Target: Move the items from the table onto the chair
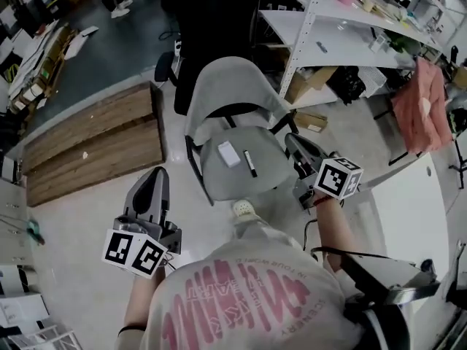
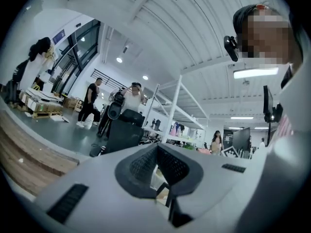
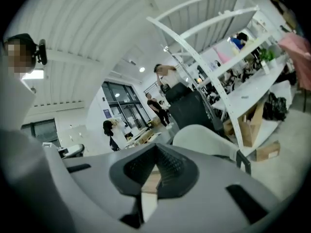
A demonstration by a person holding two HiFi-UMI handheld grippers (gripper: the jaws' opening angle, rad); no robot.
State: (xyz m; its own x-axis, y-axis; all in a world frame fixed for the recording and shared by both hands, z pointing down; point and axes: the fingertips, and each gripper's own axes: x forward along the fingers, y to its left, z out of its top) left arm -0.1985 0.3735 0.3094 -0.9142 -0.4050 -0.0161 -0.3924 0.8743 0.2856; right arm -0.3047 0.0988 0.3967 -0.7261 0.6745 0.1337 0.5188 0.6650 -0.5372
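Flanking the person's shirt (image 1: 241, 297), left gripper (image 1: 155, 175) and right gripper (image 1: 293, 141) both have jaws shut on nothing; with card (image 1: 228, 153) and pen (image 1: 250, 163) lying on the far chair (image 1: 226, 86), reopen before reaching tableward.

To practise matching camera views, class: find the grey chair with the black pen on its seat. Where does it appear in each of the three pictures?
Head view: the grey chair stands at the centre of the picture, backrest towards the top.
Left gripper view: not in it, as far as can be made out.
Right gripper view: its pale backrest shows low, right of centre.
Shared landmark: the white shelving rack, in all three views.
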